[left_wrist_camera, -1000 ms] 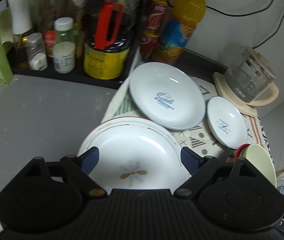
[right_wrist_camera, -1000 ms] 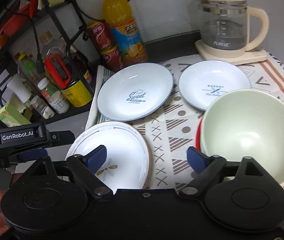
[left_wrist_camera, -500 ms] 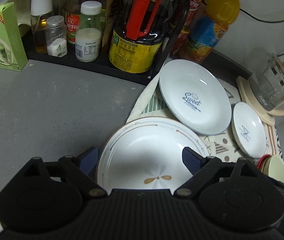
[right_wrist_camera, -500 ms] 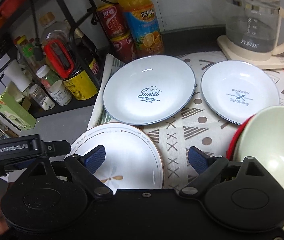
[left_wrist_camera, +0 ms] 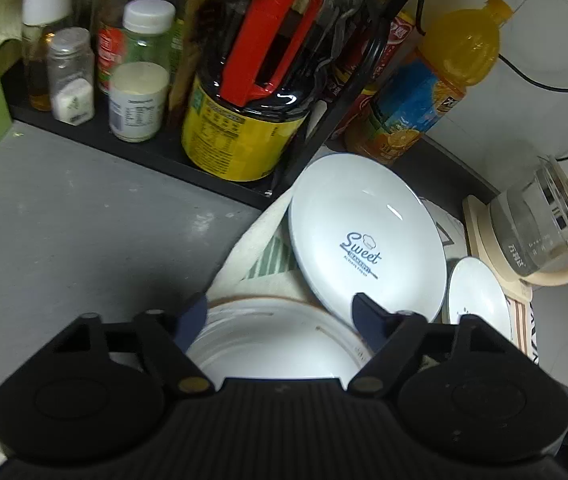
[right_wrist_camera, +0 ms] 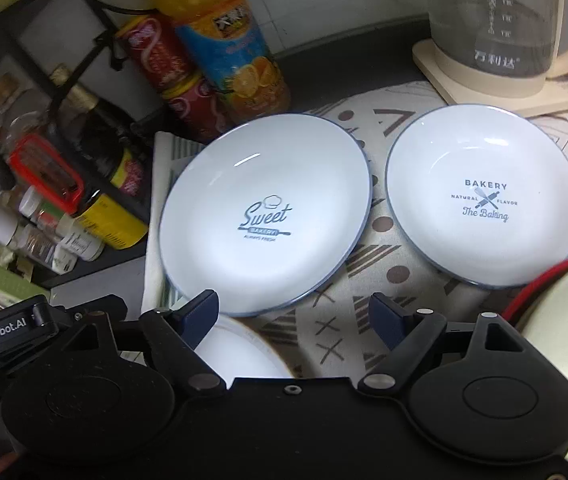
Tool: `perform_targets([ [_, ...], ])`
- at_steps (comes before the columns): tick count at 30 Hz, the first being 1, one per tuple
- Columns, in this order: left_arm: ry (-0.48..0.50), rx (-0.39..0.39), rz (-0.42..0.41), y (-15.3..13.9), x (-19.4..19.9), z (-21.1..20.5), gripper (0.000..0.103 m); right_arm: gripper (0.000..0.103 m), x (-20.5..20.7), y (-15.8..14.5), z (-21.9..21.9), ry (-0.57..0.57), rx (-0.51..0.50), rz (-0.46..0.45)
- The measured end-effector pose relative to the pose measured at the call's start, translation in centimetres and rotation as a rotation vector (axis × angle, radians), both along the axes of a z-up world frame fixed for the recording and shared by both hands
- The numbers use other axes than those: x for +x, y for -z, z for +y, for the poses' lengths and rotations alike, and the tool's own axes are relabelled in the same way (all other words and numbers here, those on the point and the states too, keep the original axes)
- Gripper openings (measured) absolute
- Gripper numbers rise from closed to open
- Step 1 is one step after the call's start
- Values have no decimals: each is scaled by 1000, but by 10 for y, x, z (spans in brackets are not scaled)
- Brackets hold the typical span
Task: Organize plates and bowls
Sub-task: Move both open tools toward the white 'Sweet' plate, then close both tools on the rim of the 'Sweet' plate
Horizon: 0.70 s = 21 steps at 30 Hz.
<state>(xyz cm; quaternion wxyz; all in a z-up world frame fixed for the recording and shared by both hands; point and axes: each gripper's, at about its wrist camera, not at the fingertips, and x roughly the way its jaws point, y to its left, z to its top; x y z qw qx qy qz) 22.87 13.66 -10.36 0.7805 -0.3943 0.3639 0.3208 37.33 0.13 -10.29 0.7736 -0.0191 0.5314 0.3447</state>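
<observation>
Grey counter (left_wrist_camera: 84, 240) lies bare beside the rack (left_wrist_camera: 188, 160); patterned cloth (right_wrist_camera: 364, 280) carries the Sweet plate (right_wrist_camera: 264, 216) and Bakery plate (right_wrist_camera: 480, 196) just apart. Left gripper (left_wrist_camera: 280, 316) closing astride the brown-rimmed plate (left_wrist_camera: 268, 344), pads clear of it; right gripper (right_wrist_camera: 296, 312) closing over cloth, holding nothing. Cut off at right: green bowl (right_wrist_camera: 564, 340) in a red one.

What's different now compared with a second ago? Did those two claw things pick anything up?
Both have moved in closer over the dishes, jaws closing. The left gripper now sits low over the brown-rimmed plate; the right gripper nears the Sweet plate. Nothing is gripped. The plates, the Bakery plate and the green bowl haven't moved.
</observation>
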Motion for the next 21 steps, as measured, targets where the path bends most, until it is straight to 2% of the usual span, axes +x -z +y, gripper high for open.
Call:
perform_targets([
  [2,0,-10,-5,4,7,4,66,79,4,1,6,1,0,8],
  [6,-2,-24,2,15,22,10,62,78,11,5,19,11,-26,13],
  [10,-9,-55,3,29,35,18,55,77,23,16,28,53,-69,69],
  [19,4,-95,38,55,62,29,38,63,36,42,40,89,-90,144],
  [21,10,-101,33,58,66,30,36,58,40,48,41,98,-89,166],
])
